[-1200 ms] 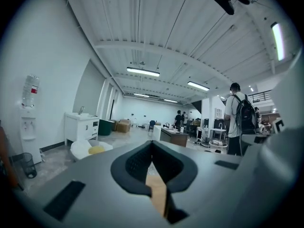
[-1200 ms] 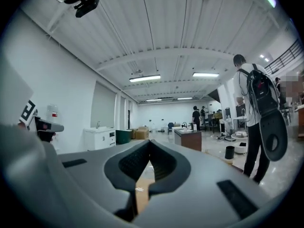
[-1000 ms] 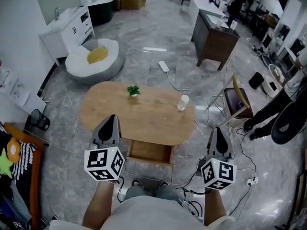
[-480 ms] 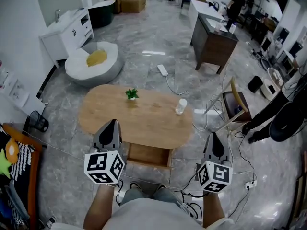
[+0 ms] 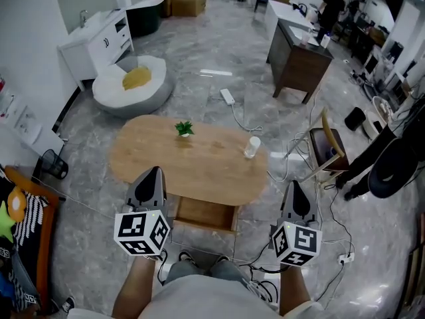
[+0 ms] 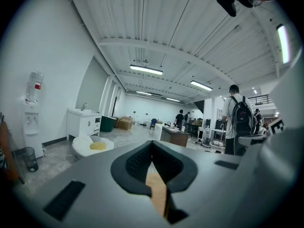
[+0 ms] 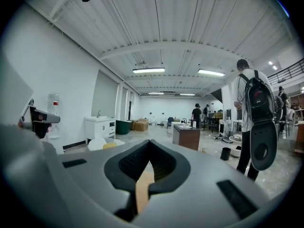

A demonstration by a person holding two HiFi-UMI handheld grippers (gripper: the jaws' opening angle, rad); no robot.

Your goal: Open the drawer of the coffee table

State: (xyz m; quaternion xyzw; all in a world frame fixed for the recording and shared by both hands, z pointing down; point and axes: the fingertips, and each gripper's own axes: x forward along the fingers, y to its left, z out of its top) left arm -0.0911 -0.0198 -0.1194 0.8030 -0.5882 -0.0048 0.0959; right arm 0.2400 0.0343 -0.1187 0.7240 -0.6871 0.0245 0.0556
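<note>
Your left hand-held gripper (image 5: pixel 151 173) and right hand-held gripper (image 5: pixel 295 185) are both closed and empty, one on each side of the drawer (image 5: pixel 207 212). The drawer juts toward you from under the oval worktop's (image 5: pixel 199 168) near edge. The worktop's long axis runs left to right.

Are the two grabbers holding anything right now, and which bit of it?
Nothing is held. The left gripper and the right gripper each have their jaws shut together, with nothing between them.
</note>
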